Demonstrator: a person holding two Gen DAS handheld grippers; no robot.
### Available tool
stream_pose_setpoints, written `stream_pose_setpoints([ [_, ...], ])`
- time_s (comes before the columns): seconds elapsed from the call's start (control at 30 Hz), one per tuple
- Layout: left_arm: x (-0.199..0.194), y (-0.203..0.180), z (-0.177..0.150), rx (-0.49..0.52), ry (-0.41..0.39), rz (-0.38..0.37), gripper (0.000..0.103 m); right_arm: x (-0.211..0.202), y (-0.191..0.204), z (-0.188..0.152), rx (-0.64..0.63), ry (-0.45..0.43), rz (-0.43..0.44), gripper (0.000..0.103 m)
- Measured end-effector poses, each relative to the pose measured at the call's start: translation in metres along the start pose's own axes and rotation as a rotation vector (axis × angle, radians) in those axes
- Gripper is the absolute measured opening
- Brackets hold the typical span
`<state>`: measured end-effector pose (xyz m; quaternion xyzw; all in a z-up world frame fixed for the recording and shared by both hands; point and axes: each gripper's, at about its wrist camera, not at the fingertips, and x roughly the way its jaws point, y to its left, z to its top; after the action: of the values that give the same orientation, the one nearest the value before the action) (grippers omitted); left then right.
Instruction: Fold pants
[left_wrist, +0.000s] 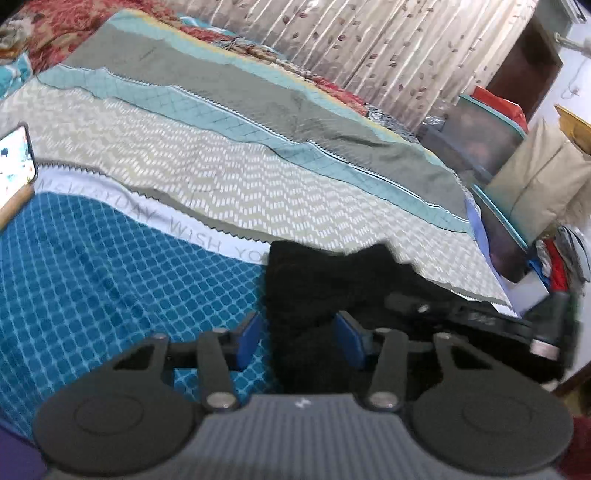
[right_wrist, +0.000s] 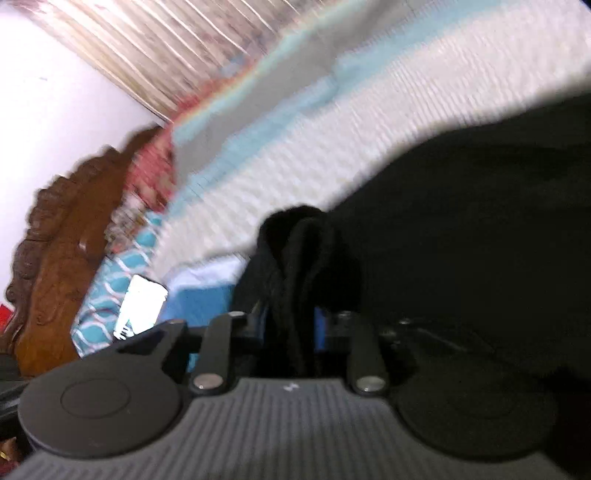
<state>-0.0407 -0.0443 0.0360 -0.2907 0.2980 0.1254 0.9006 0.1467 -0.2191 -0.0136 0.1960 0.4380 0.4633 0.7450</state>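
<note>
The black pants lie bunched on the bed's patterned cover. My left gripper is open just above them; the dark cloth lies between its blue pads, which stand wide apart. My right gripper is shut on a gathered fold of the pants, which rises between its fingers and spreads dark across the right of that blurred view. The right gripper also shows in the left wrist view, low at the bed's right edge.
A lit phone lies on the bed at the left; it also shows in the right wrist view. A carved wooden headboard stands beyond. Curtains hang behind the bed. Storage boxes and bags stand off its right side.
</note>
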Motion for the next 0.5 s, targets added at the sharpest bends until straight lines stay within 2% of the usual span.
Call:
stream_pose_setpoints([
  [0.1,0.017,-0.014,-0.002,0.057,0.026,-0.008,0.044,-0.007,0.005,0.002,-0.099,-0.078,-0.054,0.027],
  [0.13,0.024,-0.02,-0.002,0.075,0.038,-0.013,0.043,-0.001,0.002,0.001,-0.124,-0.068,-0.11,0.029],
  [0.17,0.03,-0.028,-0.004,0.094,0.052,-0.017,0.04,0.007,-0.006,-0.002,-0.128,-0.027,-0.183,0.036],
  [0.2,0.034,-0.036,-0.005,0.116,0.065,-0.019,0.039,0.011,-0.013,-0.003,-0.107,-0.003,-0.216,0.04],
  [0.3,0.056,-0.053,-0.011,0.188,0.11,-0.007,0.037,-0.008,-0.03,0.002,0.018,-0.007,-0.155,0.044],
  [0.4,0.084,-0.056,-0.024,0.244,0.21,0.053,0.036,-0.048,-0.036,0.014,0.013,-0.14,-0.154,0.045],
  [0.5,0.092,-0.056,-0.031,0.29,0.209,0.071,0.036,-0.095,-0.057,0.015,0.014,-0.283,-0.22,0.047],
])
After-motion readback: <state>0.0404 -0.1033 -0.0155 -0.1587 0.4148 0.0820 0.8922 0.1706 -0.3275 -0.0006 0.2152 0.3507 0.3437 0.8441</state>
